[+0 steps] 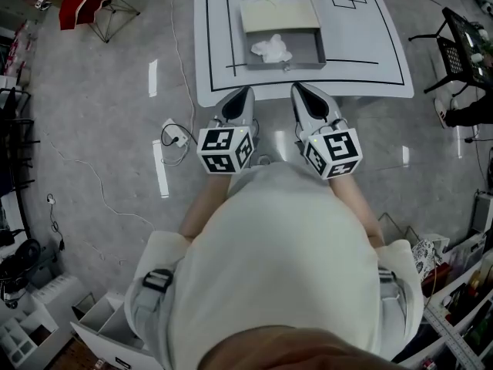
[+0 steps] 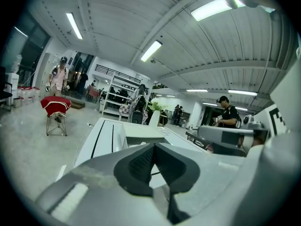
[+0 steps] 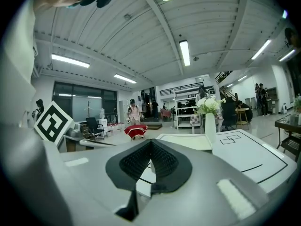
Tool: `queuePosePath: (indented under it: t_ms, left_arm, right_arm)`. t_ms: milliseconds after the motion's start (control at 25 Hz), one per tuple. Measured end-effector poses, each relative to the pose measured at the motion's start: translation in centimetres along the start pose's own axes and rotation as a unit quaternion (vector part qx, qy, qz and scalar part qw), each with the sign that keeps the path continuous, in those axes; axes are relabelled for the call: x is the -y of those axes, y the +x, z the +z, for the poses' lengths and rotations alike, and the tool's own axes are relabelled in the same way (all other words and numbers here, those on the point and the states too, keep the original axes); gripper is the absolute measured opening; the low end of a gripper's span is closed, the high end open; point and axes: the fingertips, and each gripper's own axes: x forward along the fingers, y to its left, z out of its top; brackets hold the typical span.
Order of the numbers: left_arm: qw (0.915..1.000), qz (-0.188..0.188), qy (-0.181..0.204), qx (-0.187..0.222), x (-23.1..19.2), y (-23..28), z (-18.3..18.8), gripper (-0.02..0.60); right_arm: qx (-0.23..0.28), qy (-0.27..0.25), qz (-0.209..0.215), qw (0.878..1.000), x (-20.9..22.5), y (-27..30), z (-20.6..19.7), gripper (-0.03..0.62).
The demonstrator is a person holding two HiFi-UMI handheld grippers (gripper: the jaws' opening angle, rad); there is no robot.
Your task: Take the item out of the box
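Ahead of left tongs [image 1: 244, 92] and right tongs [image 1: 300, 89], item [image 1: 271, 48] sits in box [image 1: 319, 46].

left gripper [image 1: 243, 92]: jaws together, empty | right gripper [image 1: 299, 89]: jaws together, empty | both side by side, pointing forward

You have no words, numbers or brand names to read here. The left marker cube [image 1: 226, 149] and the right marker cube [image 1: 333, 153] bear only black-and-white square patterns, and the bench [image 1: 385, 52] shows only drawn black outlines.
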Motion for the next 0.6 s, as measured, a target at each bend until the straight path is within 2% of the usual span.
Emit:
queuePosePath:
  t_ms: [600]
  left_arm:
    - [0.9992, -0.027, 0.002, -0.030, -2.4, 4.9, 0.9, 0.000]
  right_arm:
    - [-0.013, 0.006, -0.019, 1.000, 1.9, 4.1, -0.2, 0.002]
